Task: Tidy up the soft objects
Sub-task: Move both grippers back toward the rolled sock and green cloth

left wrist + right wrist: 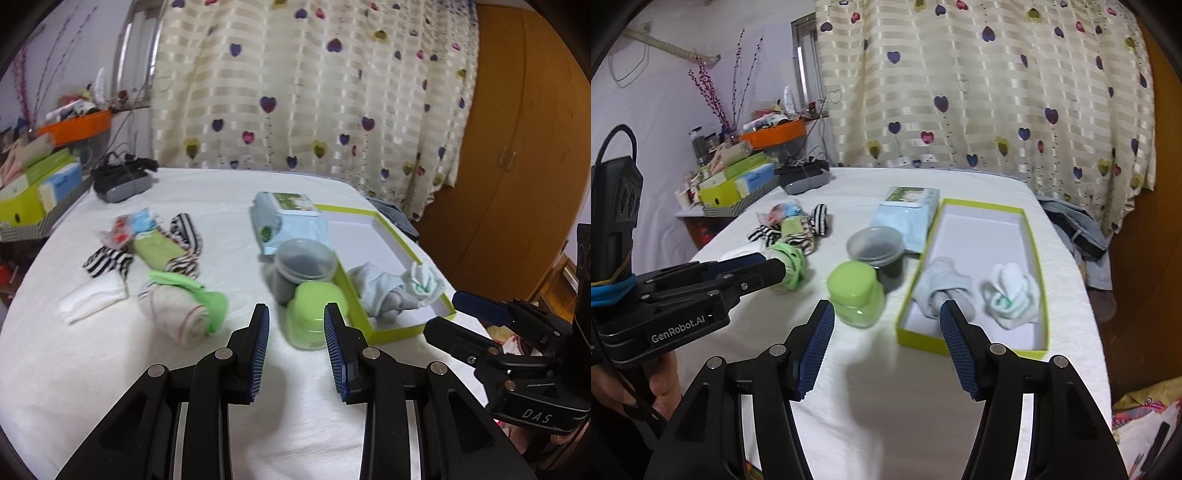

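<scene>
Left hand-held gripper (296, 328) released, empty; right hand-held gripper (886, 325) released; sock pile (147, 247) blurred.

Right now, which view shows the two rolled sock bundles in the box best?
The right wrist view: both the grey bundle and the white bundle lie open to view inside the green box, the grey partly behind a fingertip. The left wrist view shows them smaller, squeezed sideways, partly behind the box wall.
</scene>
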{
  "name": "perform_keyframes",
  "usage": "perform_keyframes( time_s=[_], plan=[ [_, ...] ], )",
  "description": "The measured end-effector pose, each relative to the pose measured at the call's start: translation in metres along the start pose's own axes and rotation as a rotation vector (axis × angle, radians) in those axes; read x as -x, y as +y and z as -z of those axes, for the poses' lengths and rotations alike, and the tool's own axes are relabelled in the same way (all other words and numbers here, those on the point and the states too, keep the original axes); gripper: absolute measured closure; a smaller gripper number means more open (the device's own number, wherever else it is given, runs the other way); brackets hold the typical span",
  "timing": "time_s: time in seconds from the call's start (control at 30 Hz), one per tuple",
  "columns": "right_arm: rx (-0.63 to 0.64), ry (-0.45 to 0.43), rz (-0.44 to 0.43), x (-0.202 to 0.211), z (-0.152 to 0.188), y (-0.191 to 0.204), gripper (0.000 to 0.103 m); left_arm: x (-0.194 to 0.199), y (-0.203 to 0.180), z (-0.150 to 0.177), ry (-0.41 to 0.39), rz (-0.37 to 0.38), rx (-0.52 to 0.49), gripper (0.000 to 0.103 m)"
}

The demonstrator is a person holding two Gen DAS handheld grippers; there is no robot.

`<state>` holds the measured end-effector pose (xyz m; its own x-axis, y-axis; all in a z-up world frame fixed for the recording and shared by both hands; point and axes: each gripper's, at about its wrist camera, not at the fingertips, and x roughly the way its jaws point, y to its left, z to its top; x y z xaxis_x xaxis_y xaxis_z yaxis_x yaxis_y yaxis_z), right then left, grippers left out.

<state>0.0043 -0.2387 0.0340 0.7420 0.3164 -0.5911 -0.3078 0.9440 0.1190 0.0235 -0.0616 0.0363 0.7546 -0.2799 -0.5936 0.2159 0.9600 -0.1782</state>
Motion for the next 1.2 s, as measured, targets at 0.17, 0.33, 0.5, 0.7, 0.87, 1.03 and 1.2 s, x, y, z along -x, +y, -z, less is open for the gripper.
perform_keyframes(
  time_s=[0.17, 0.33, 0.5, 0.7, 0.87, 1.03, 1.2],
  plan=[
    [0.014, 0.008, -0.023, -0.007, -0.006, 0.008, 0.043, -0.003, 0.018, -0.001, 0.005, -0.021, 0.033, 0.072],
    [0.021, 0.019, -0.038, -0.017, -0.012, 0.012, 0.043, -0.007, 0.031, -0.005, 0.010, -0.030, 0.058, 0.070],
    [0.041, 0.029, -0.058, -0.025, -0.018, 0.018, 0.043, -0.008, 0.040, -0.010, 0.006, -0.039, 0.078, 0.069],
    [0.056, 0.028, -0.075, -0.031, -0.025, 0.026, 0.043, -0.007, 0.055, -0.011, 0.004, -0.058, 0.109, 0.069],
    [0.072, 0.033, -0.091, -0.037, -0.029, 0.035, 0.043, -0.006, 0.067, -0.011, 0.007, -0.068, 0.126, 0.069],
    [0.091, 0.035, -0.111, -0.043, -0.033, 0.045, 0.043, -0.003, 0.083, -0.010, -0.001, -0.079, 0.153, 0.065],
    [0.114, 0.043, -0.137, -0.052, -0.038, 0.058, 0.043, -0.006, 0.099, -0.007, 0.009, -0.098, 0.176, 0.065]
  ],
)
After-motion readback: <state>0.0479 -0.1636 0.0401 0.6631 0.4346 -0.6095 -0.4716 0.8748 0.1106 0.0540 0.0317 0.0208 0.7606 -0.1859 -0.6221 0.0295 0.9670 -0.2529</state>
